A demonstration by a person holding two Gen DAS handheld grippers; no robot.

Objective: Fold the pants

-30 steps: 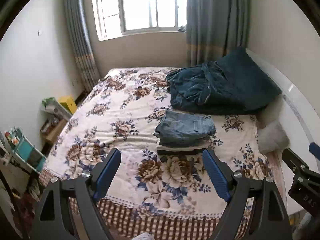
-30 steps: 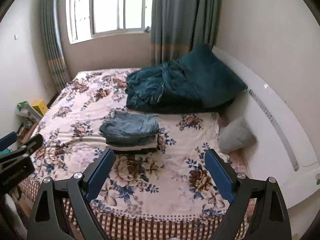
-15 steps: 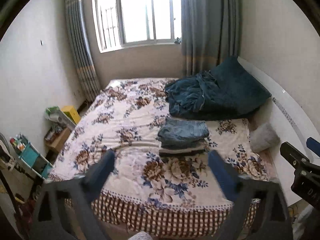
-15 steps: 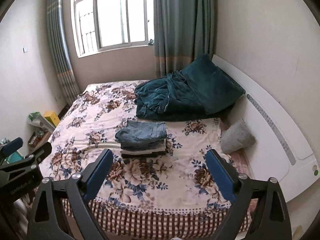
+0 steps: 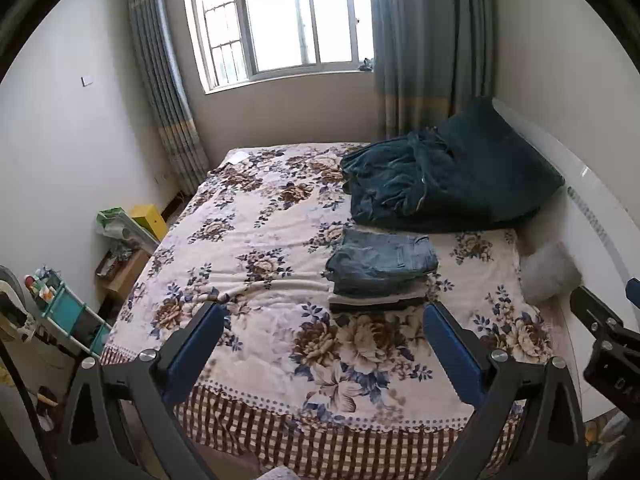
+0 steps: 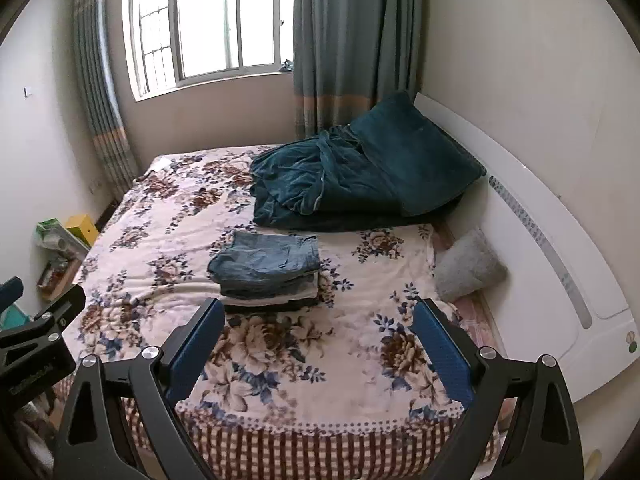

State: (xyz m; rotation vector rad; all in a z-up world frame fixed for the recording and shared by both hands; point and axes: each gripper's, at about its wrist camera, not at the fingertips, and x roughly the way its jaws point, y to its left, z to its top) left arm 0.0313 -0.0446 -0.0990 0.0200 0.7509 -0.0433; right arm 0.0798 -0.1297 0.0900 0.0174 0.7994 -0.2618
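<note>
Denim pants, folded into a compact rectangle, top a small stack of folded clothes on the floral bedspread, nearer the bed's headboard side than its middle and well short of the foot edge. The left gripper hangs off the foot edge, well apart from the pants, which show beyond and between its fingertips, closer to the right one. Its blue-padded fingers are spread wide and hold nothing, touching nothing. In the right wrist view the pants sit beyond the left fingertip of the right gripper, which is likewise held off the foot edge, fingers spread wide, empty and clear of the cloth. The jeans are faded blue, with a pocket seam showing on the top face and rounded fold edges toward the window side. Behind the stack, toward the far headboard corner, lies a dark teal blanket against a matching pillow.
</note>
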